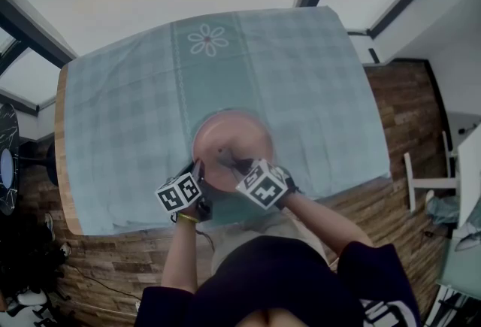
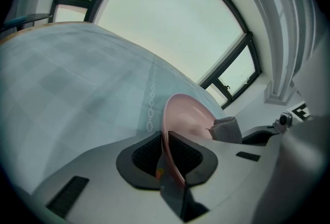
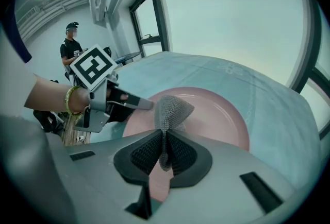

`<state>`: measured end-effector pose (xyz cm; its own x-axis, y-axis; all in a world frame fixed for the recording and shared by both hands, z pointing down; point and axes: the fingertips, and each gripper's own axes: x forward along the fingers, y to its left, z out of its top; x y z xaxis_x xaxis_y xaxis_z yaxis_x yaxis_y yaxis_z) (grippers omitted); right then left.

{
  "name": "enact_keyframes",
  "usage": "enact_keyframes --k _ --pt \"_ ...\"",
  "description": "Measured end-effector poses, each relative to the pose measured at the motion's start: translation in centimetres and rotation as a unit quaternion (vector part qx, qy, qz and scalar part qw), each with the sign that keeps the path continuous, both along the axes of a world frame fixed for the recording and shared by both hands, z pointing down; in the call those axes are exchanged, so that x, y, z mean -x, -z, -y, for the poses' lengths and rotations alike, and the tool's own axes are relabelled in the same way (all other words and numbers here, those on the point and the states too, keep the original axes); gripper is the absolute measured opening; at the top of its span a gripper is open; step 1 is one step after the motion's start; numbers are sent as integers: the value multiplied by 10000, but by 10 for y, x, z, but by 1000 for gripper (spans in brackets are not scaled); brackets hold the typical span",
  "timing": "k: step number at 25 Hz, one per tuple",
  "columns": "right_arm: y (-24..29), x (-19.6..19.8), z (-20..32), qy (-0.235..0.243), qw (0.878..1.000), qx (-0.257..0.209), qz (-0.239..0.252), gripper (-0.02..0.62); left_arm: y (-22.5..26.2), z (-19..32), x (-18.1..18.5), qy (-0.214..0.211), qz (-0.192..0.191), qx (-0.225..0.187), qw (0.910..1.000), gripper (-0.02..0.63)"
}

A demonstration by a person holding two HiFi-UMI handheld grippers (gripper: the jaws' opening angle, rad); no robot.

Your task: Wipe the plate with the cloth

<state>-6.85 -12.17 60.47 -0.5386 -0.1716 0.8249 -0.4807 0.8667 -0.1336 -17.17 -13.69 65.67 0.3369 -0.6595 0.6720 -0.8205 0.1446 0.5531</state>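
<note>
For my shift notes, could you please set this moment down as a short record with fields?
surface: pale blue checked tablecloth
plate: pink, round, at the side of the table nearest the person
left hand-held gripper: shut on the plate's rim
right hand-held gripper: shut on the cloth
cloth: grey knit, bunched, sticking out beyond the jaws over the plate
cloth touching plate: cannot tell

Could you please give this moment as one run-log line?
left tool: shut on plate rim | right tool: shut on cloth, over plate
</note>
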Motion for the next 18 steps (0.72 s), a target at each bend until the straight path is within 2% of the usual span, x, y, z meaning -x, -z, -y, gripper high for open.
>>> enact_keyframes --k 10,18 --pt "-11 -36 55 -472 9973 -356 -430 32 0 -1 -1 -36 -33 11 10000 54" --pt "-21 -58 85 -802 9932 -453 -715 32 0 -1 0 -49 -59 12 10000 55"
